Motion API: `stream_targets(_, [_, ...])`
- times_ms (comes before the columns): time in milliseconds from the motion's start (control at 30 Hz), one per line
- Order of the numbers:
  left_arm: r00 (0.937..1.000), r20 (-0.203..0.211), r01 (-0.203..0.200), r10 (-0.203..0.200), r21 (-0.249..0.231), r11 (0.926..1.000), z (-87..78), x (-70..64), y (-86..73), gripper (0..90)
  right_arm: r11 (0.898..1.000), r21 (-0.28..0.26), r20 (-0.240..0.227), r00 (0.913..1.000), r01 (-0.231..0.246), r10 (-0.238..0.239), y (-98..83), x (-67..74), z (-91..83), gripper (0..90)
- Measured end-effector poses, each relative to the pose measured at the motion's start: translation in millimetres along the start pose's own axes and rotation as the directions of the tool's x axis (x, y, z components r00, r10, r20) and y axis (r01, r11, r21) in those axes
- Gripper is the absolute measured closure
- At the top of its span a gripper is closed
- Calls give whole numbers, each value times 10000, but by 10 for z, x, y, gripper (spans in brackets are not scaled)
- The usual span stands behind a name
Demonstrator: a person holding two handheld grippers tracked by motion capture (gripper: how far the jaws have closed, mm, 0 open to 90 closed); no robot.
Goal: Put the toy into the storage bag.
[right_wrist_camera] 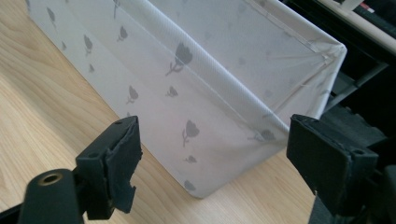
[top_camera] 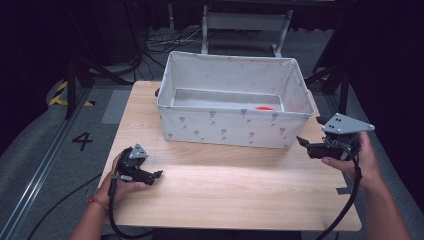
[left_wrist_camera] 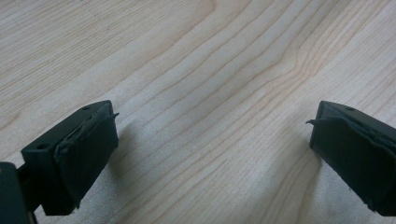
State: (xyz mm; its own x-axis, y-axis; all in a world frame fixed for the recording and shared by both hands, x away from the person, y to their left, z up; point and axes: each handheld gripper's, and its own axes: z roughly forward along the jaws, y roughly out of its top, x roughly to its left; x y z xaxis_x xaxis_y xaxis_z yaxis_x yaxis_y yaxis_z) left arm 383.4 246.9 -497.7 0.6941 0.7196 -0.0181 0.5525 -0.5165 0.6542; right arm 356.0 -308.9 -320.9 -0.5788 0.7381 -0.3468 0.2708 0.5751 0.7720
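A white fabric box with small grey flower prints stands at the back middle of the wooden table. Something orange-red lies on its floor near the right front wall. My left gripper rests low at the table's front left, open, with bare wood between its jaws. My right gripper hovers at the box's right front corner, open and empty. In the right gripper view the box's corner sits between the two pads.
The table's right edge lies close behind my right hand. Cables and a metal frame stand on the floor beyond the box. A floor rail and a "4" mark are at the left.
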Motion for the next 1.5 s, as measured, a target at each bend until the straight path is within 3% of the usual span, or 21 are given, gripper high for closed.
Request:
stream_targets(400, [10000, 1, -7, 7, 4, 10000, 0, 1, 0, 14, 9986, 430, 312, 9990, 305, -319, -333, 146, 67, 178])
stream_targets(667, [10000, 17, 21, -21, 10, 10000, -1, -2, -1, 14, 9949, 949, 180, 9992, 335, -354, -599, 210, 210, 179])
stream_targets(767, [10000, 1, -7, 7, 5, 10000, 0, 1, 0, 14, 9935, 1127, -133, 9998, 131, -117, -708, 223, 263, 177])
stream_targets(900, [10000, 22, 24, -24, 21, 10000, -1, -2, -1, 14, 9924, 1207, -314, 9992, -219, 259, -882, 247, 335, 183])
stream_targets(1133, [10000, 10, 33, -33, 16, 10000, -2, -2, -1, 14, 9868, 1570, -574, 9972, -393, 488, -1128, 283, 435, 191])
stream_targets(1167, [10000, 17, 40, -40, 21, 10000, -2, -3, -1, 14, 9846, 1631, -641, 9952, -624, 737, -1207, 290, 454, 194])
stream_targets(1300, [10000, 17, 40, -40, 23, 10000, -2, -3, -2, 14, 9835, 1664, -707, 9940, -704, 831, -1298, 308, 465, 193])
stream_targets(1500, [10000, 3, 60, -60, 19, 10000, -2, -4, -3, 14, 9760, 1701, -974, 9833, -1357, 1537, -1532, 341, 481, 193])
